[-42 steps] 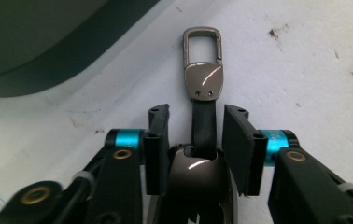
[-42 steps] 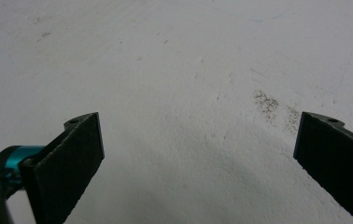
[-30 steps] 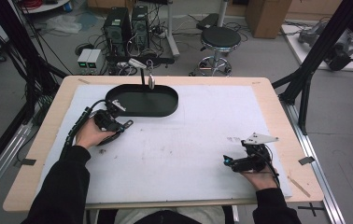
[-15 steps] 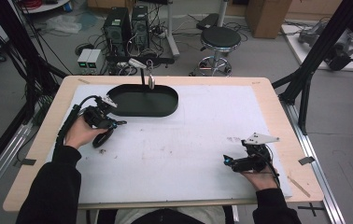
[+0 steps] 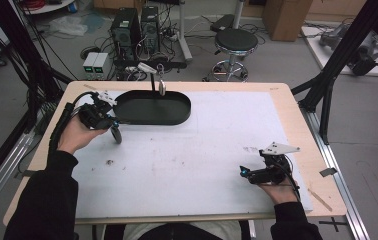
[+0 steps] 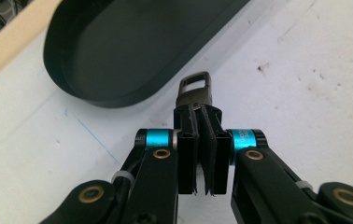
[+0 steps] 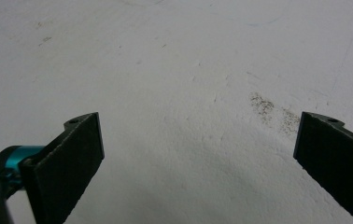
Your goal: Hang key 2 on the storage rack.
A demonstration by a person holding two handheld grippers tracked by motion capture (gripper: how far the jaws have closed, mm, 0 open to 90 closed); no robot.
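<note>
Right gripper point(image 5: 246, 173): nearest the person, parked low on the white sheet point(image 5: 202, 165), well away from the black tray point(image 5: 174, 116); its jaws stand wide apart in the right gripper view with nothing but sheet between them.

Left gripper point(image 6: 201, 140): up off the sheet just beside the tray's near left end, jaws pressed together and clamped on a small dark metal clip point(image 6: 194, 93).

Clip: pinched by its lower end, its loop sticking out past the fingertips, hanging over bare sheet just short of the tray's rim; from the high view point(image 5: 117, 134) it dangles below the hand.

Step in hand: by my read this is the carry, clip picked and on its way to the tray.

Next move: looks like a short travel over the rim, then lower and let the jaws part so the clip drops onto the tray floor, which seems bare from the left gripper view. Clear the raised rim first.

Surface: white sheet, scuffed and speckled, laid on a pale wooden table point(image 5: 302, 120); a faint blue line runs near the tray.

Beyond the tray: a small clamp stand point(image 5: 156, 80) at its far edge.

Room: grey floor past the table, a round stool point(image 5: 234, 42), computer towers point(image 5: 138, 25), tangled cables, black frame legs either side.
</note>
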